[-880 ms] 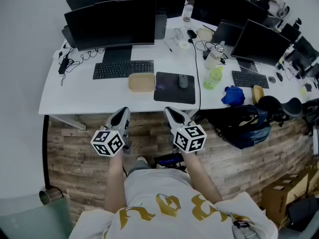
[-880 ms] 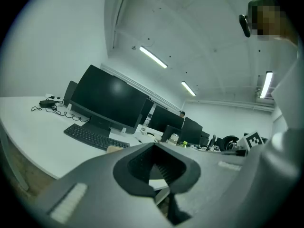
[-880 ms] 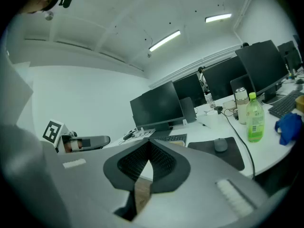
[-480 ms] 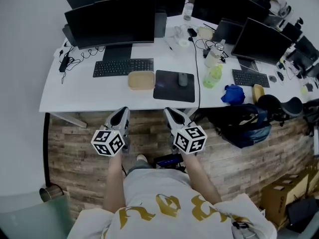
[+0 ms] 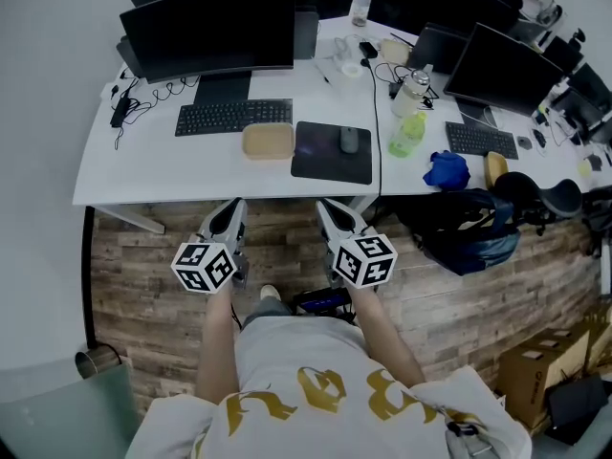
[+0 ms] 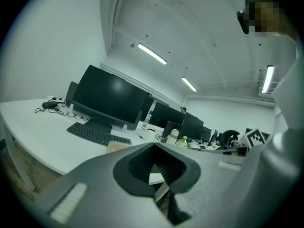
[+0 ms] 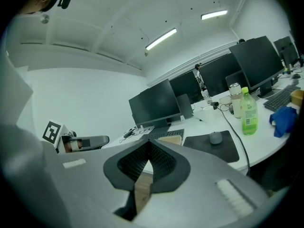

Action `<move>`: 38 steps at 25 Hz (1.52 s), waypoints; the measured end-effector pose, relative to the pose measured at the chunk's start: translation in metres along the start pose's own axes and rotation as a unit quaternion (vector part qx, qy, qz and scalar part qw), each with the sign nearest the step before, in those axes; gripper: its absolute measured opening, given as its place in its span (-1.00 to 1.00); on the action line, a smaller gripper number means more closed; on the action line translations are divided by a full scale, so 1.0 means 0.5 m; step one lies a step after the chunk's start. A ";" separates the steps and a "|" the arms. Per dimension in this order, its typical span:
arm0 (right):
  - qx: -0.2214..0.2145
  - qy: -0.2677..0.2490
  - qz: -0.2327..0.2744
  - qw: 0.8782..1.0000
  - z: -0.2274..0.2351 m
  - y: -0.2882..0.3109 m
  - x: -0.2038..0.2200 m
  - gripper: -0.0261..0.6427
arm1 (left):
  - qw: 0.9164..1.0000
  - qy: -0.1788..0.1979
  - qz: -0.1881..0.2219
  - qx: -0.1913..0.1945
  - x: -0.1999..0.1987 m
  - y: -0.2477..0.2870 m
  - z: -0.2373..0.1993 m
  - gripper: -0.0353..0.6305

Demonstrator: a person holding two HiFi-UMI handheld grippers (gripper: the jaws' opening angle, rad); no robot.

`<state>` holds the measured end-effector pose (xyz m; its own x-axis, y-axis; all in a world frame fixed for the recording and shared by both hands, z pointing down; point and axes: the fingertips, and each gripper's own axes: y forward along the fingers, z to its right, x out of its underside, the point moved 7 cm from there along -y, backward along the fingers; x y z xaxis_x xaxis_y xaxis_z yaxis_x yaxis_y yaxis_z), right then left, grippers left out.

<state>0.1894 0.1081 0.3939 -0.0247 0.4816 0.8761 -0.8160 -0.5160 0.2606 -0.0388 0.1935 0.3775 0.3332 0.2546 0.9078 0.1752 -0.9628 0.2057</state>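
Evidently at rest, the left hand-held gripper (image 5: 234,210) and right hand-held gripper (image 5: 326,210) hang at waist height just short of the bench (image 5: 143,175), jaws pressed together on nothing. Nearest them, a tan tray (image 5: 268,142) lies beside the mouse pad (image 5: 330,161), near the bench's front edge.

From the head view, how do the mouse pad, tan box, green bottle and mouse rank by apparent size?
Largest to smallest:
1. mouse pad
2. tan box
3. green bottle
4. mouse
All sit on one desk at similar distance, so nearness hardly skews it.
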 end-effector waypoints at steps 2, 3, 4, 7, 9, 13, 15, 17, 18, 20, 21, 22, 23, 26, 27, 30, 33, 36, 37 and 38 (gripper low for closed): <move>0.000 0.004 -0.001 1.000 0.006 -0.002 0.002 -0.83 | 1.000 -0.001 0.001 0.000 0.002 0.002 0.003 -0.89; 0.001 0.006 0.000 1.000 0.008 -0.004 0.004 -0.83 | 1.000 -0.003 0.002 0.000 0.003 0.002 0.005 -0.89; 0.002 0.007 0.001 1.000 0.009 -0.005 0.005 -0.83 | 1.000 -0.005 0.004 0.001 0.004 0.002 0.006 -0.89; -0.003 0.007 0.000 1.000 0.007 -0.002 0.006 -0.61 | 1.000 -0.017 0.012 0.000 0.004 0.004 -0.001 -0.66; -0.009 0.013 -0.001 1.000 0.006 0.003 0.008 -0.54 | 1.000 -0.020 0.013 -0.005 0.003 0.008 -0.010 -0.57; -0.013 0.027 -0.010 1.000 0.009 0.019 0.015 -0.48 | 0.999 -0.040 0.000 -0.001 0.007 0.026 -0.035 -0.46; -0.012 0.037 -0.015 0.999 0.013 0.037 0.020 -0.46 | 0.999 -0.046 -0.015 0.004 0.013 0.043 -0.053 -0.44; -0.013 0.047 -0.020 0.999 0.017 0.063 0.022 -0.44 | 0.998 -0.047 -0.029 0.009 0.017 0.065 -0.079 -0.44; -0.013 0.050 -0.023 0.998 0.019 0.078 0.022 -0.44 | 0.998 -0.048 -0.035 0.013 0.017 0.079 -0.095 -0.44; -0.007 0.053 -0.031 0.998 0.023 0.105 0.022 -0.41 | 0.997 -0.056 -0.043 0.022 0.015 0.107 -0.128 -0.44; 0.000 0.054 -0.035 0.998 0.025 0.120 0.021 -0.39 | 0.997 -0.059 -0.044 0.028 0.009 0.123 -0.146 -0.44; 0.007 0.056 -0.039 0.998 0.029 0.136 0.019 -0.39 | 0.997 -0.063 -0.044 0.033 0.002 0.140 -0.165 -0.44; 0.016 0.059 -0.041 0.997 0.034 0.152 0.017 -0.38 | 0.996 -0.066 -0.044 0.039 -0.006 0.158 -0.184 -0.44; 0.047 0.069 -0.048 0.995 0.053 0.195 0.019 -0.38 | 0.995 -0.064 -0.058 0.058 -0.018 0.214 -0.238 -0.44; 0.057 0.075 -0.051 0.994 0.060 0.206 0.021 -0.38 | 0.994 -0.063 -0.063 0.064 -0.019 0.230 -0.254 -0.44; 0.081 0.088 -0.060 0.991 0.072 0.239 0.028 -0.38 | 0.992 -0.065 -0.067 0.083 -0.026 0.273 -0.298 -0.44; 0.100 0.094 -0.065 0.988 0.082 0.263 0.032 -0.38 | 0.990 -0.066 -0.077 0.103 -0.027 0.308 -0.330 -0.44; 0.116 0.101 -0.071 0.986 0.088 0.275 0.038 -0.37 | 0.984 -0.091 -0.091 0.122 -0.023 0.333 -0.353 -0.44; 0.120 0.104 -0.073 0.985 0.090 0.279 0.039 -0.37 | 0.983 -0.091 -0.095 0.125 -0.022 0.341 -0.360 -0.44; 0.122 0.106 -0.074 0.984 0.093 0.282 0.039 -0.36 | 0.983 -0.088 -0.099 0.125 -0.021 0.348 -0.367 -0.44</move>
<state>0.1005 0.0117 0.4665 -0.0572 0.6878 0.7236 -0.6569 -0.5718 0.4916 -0.1817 0.0067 0.4706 0.4214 0.4684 0.7765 0.4685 -0.8456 0.2559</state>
